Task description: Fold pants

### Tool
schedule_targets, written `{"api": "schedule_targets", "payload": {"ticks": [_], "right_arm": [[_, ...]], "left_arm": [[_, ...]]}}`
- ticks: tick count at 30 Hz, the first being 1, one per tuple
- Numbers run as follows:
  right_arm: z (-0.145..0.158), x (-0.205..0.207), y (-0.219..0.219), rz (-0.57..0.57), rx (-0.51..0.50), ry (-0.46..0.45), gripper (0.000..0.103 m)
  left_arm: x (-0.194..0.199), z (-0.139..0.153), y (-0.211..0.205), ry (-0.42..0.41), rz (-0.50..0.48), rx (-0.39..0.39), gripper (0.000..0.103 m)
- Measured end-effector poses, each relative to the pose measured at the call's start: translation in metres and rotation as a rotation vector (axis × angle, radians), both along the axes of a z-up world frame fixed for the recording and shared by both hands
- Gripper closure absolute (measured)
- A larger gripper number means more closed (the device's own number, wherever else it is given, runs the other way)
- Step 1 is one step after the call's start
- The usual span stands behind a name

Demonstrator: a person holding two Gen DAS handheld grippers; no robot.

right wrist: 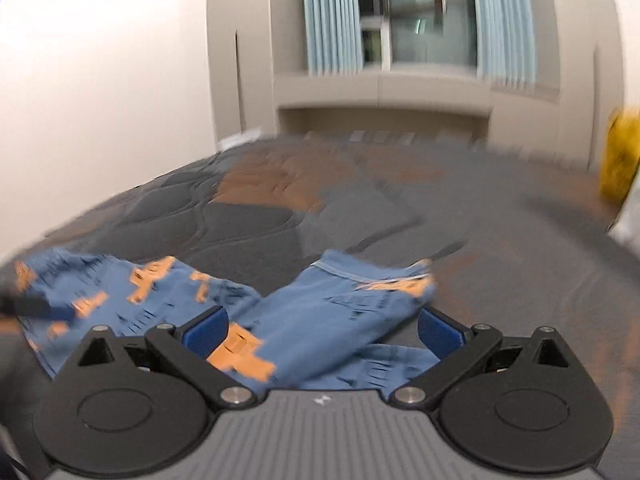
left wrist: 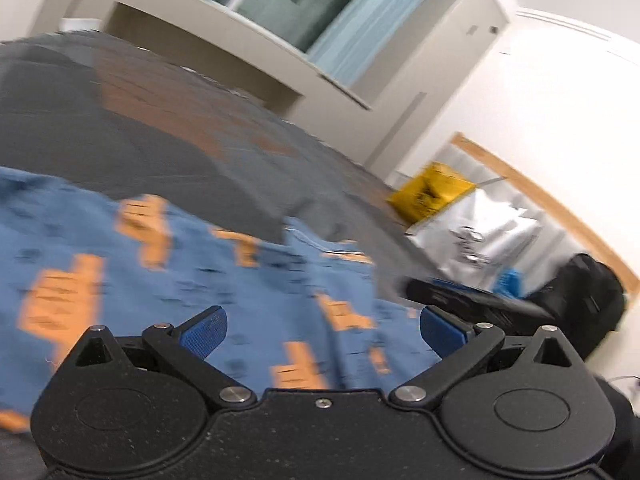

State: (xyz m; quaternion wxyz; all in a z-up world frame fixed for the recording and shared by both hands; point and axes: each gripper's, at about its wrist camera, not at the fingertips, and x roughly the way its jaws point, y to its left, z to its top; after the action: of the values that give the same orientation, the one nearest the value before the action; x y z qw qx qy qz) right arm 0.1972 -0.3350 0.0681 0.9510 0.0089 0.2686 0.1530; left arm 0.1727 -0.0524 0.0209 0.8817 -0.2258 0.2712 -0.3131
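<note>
Blue fingertip pads (right wrist: 208, 330) of the right gripper (right wrist: 322, 330) stand wide apart with nothing between them; same on the left gripper (left wrist: 322, 330), pads spread, empty. Both views motion-blurred.

Pants (right wrist: 312, 320) (blue, orange blocky print) lie directly under and ahead of the right fingers, on a grey-and-orange quilted bed cover (right wrist: 500, 248). One leg runs from near the left pad up and to the right, hem end away from the camera; its long axis is diagonal across the finger opening. Second portion of the cloth spreads off to the left, rumpled, crossing under the first near the gripper.

Left wrist view: pants (left wrist: 200, 280) fill the lower frame below the fingers, a fabric edge toward upper right. Contact not evident for either gripper.

Judgement: right gripper is better lined up with the diagonal leg; left is over the broad part. Neither is gripping yet, and no tidy fold shows.

Containers: yellow bag or box (left wrist: 432, 192) beyond the bed edge; contents not discernible.
</note>
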Motion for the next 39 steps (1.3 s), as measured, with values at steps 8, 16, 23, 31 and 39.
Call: {"api": "schedule_targets", "payload": {"ticks": [8, 16, 23, 31, 39], "right_arm": [[0.008, 0.097, 0.016, 0.066, 0.003, 0.233, 0.014], [-0.010, 0.144, 0.028, 0.083, 0.040, 0.350, 0.044], [-0.015, 0.165, 0.051, -0.012, -0.052, 0.361, 0.042], [-0.029, 0.166, 0.075, -0.070, -0.176, 0.380, 0.093], [0.015, 0.124, 0.018, -0.155, -0.029, 0.198, 0.103]], "left_arm": [[0.021, -0.020, -0.040, 0.038, -0.115, -0.085, 0.020], [0.043, -0.039, -0.055, 0.145, -0.151, -0.096, 0.041], [0.051, -0.047, -0.059, 0.247, -0.149, -0.085, 0.083], [0.048, -0.047, -0.061, 0.250, -0.132, -0.074, 0.103], [0.041, -0.025, -0.066, 0.157, -0.143, -0.019, 0.103]]}}
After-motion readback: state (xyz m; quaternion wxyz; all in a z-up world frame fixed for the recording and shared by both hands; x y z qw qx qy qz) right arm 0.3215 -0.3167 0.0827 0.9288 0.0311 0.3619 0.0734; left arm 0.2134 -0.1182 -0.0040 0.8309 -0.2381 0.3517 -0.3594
